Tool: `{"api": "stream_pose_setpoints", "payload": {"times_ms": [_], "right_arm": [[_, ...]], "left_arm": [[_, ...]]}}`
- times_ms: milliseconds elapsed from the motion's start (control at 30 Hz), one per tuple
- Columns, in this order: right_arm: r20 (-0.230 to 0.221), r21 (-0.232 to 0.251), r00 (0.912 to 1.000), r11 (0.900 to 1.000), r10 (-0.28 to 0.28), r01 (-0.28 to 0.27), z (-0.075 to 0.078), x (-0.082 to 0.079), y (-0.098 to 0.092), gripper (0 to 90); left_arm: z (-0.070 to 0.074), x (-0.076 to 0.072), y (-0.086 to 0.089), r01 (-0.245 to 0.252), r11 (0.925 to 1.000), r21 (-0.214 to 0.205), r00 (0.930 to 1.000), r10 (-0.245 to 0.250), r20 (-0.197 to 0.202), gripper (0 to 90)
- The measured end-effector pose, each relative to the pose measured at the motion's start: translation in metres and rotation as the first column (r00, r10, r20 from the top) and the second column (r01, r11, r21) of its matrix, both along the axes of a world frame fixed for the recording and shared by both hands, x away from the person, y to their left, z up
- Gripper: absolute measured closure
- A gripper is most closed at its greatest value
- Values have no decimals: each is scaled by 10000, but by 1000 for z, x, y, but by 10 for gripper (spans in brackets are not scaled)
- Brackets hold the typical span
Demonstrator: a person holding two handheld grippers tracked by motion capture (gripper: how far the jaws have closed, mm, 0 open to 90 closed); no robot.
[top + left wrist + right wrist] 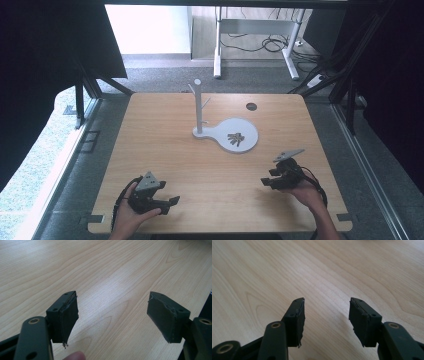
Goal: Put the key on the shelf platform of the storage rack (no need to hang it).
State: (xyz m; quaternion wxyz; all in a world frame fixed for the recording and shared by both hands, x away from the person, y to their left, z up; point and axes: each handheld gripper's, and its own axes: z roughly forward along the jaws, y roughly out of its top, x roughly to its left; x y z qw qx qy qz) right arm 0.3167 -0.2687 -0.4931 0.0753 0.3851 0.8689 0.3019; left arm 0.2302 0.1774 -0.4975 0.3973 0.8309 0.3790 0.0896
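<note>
A white stand (198, 107) with short pegs rises from a white paddle-shaped base (247, 127) at the middle of the wooden table (165, 135). A small cluster of dark keys (235, 138) lies on the round part of that base. My left gripper (170, 202) rests low over the table's near left, held in a hand, and its jaws stand wide apart over bare wood in the left gripper view (112, 302). Near the front right, my right gripper (267, 177) points left, open with nothing between its jaws (327, 305).
A dark round hole (251, 106) sits in the tabletop behind the base. The table's front edge runs just below both hands. A white desk frame (255, 35) and cables stand on the floor beyond the far edge. Black frame posts flank both sides.
</note>
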Motion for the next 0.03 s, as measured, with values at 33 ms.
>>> {"api": "stream_pose_setpoints", "payload": {"times_ms": [33], "right_arm": [[189, 120, 9997, 9998, -182, 180, -3, -2, -2, 459]], "left_arm": [[0, 0, 0, -14, 10000, -3, 10000, 14, 23, 252]]}}
